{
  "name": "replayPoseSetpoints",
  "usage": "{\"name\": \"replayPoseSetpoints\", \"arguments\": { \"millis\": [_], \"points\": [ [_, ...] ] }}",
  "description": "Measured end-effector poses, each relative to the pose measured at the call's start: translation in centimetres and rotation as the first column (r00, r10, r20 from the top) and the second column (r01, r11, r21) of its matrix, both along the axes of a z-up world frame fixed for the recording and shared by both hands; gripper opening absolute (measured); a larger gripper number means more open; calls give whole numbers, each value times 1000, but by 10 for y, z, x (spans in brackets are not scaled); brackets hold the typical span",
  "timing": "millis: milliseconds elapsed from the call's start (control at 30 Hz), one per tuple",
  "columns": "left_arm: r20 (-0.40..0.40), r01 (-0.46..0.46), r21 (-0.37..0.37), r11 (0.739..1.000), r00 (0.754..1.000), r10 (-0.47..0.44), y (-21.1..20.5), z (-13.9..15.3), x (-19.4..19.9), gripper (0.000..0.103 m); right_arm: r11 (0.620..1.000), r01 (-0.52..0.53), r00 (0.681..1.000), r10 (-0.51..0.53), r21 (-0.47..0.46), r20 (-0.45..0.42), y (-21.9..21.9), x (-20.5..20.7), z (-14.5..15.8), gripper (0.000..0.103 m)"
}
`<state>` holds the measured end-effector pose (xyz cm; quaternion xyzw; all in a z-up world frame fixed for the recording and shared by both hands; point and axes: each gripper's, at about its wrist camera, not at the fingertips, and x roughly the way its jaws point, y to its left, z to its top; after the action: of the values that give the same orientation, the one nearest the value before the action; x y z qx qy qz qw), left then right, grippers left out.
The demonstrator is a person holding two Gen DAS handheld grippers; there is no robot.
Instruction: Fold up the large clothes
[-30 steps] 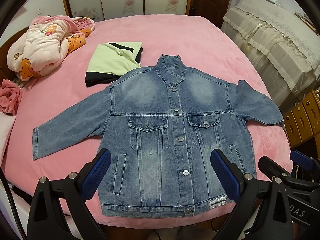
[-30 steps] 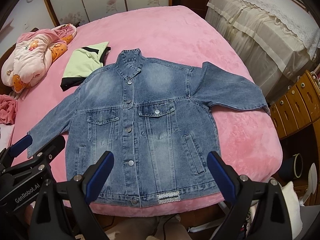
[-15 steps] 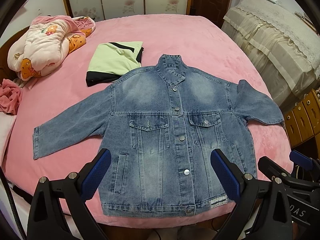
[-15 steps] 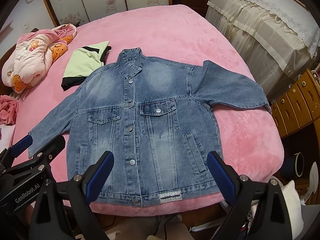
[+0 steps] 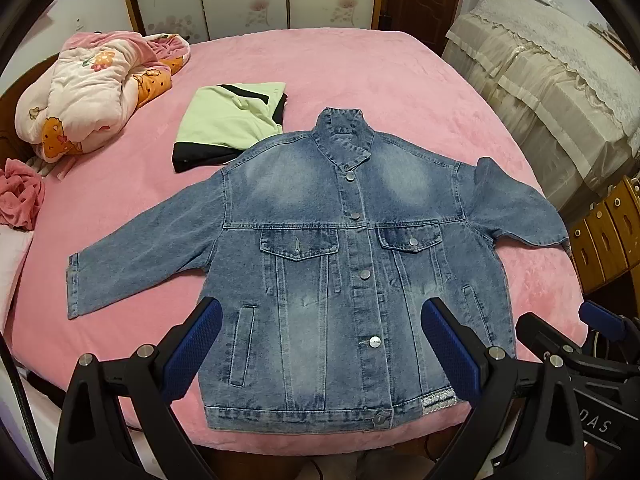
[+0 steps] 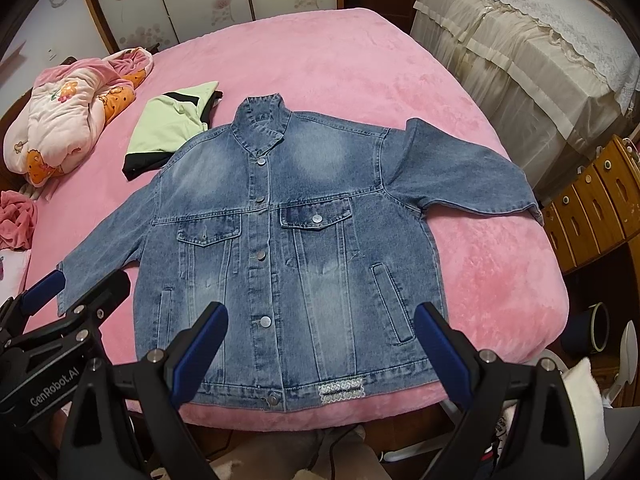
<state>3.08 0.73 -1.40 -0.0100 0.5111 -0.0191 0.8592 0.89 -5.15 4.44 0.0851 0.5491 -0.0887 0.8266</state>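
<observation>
Plainly, by item:
Denim jacket (image 5: 340, 264): lies front up and buttoned on the pink bed (image 5: 360, 76), collar toward the far side, hem at the near edge — both sleeves spread out to the sides.
Left gripper (image 5: 320, 344): jaws spread wide, holding nothing, poised over the jacket's lower half near the hem; I cannot tell whether it touches the cloth.
Right gripper (image 6: 320, 352): also wide apart and empty, above the hem — it sits just beside the left gripper, each one visible at the edge of the other's view.
Green and black garment (image 5: 236, 120): folded, on the bed just beyond the jacket's shoulder, its near corner tucked under the denim.
Floral quilt (image 5: 92, 88): bundled at the far corner of the bed, well apart from the jacket.
Wooden drawers (image 6: 592, 200): beside the bed, near the sleeve end.
</observation>
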Motion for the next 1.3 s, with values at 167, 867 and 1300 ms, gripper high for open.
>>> {"name": "replayPoseSetpoints", "arguments": {
  "millis": [167, 867, 1300],
  "points": [
    [0, 2, 3, 1000, 1000, -2, 2, -1, -2, 99, 1000, 1, 1000, -1, 3, -3, 4, -4, -3, 95],
    [-11, 45, 2, 999, 999, -45, 8, -5, 11, 99, 999, 31, 999, -30, 11, -21, 7, 4, -7, 95],
    [-7, 100, 13, 995, 995, -100, -11, -6, 22, 99, 995, 91, 996, -90, 36, -26, -8, 5, -9, 95]
  ]
}}
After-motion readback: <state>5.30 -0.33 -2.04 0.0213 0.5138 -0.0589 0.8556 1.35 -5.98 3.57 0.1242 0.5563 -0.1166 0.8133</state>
